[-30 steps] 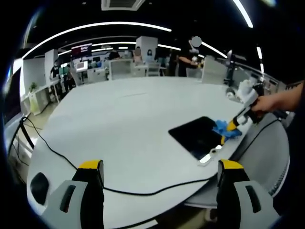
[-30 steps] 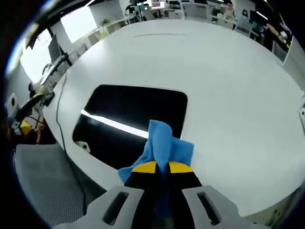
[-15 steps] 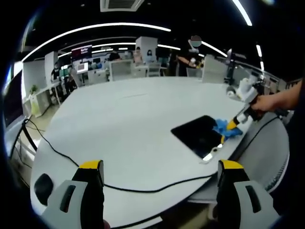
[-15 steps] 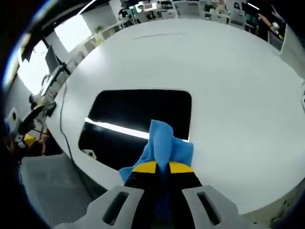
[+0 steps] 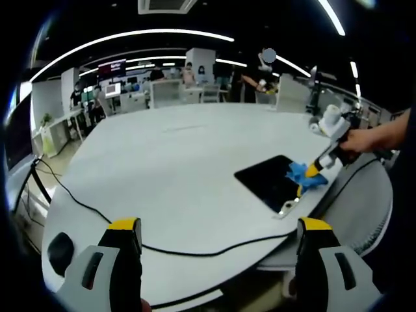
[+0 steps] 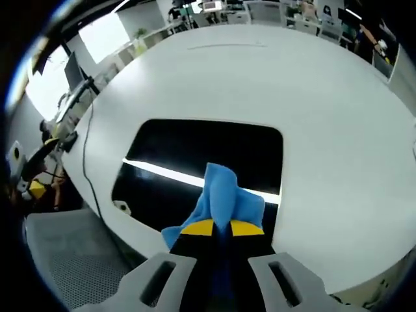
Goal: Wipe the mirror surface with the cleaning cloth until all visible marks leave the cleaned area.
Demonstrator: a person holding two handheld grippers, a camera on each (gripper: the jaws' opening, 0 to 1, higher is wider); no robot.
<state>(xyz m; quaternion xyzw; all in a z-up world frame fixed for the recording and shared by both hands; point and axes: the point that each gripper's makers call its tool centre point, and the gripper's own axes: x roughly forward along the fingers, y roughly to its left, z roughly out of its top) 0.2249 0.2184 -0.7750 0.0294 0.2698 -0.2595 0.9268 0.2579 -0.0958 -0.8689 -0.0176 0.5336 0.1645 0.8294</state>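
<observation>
Take the mirror (image 6: 195,169) as your landmark. It lies flat on the table (image 6: 312,97), close to the table's near edge. The cleaning cloth (image 6: 224,198) rests on the mirror's near portion, pinched between the jaws of your right gripper (image 6: 221,227). In the left gripper view, the mirror (image 5: 273,182) lies far right of your left gripper (image 5: 218,227). A cable (image 5: 97,214) runs across the table left of the mirror. A chair (image 6: 71,266) stands beside the mirror's near-left corner, off the table.
</observation>
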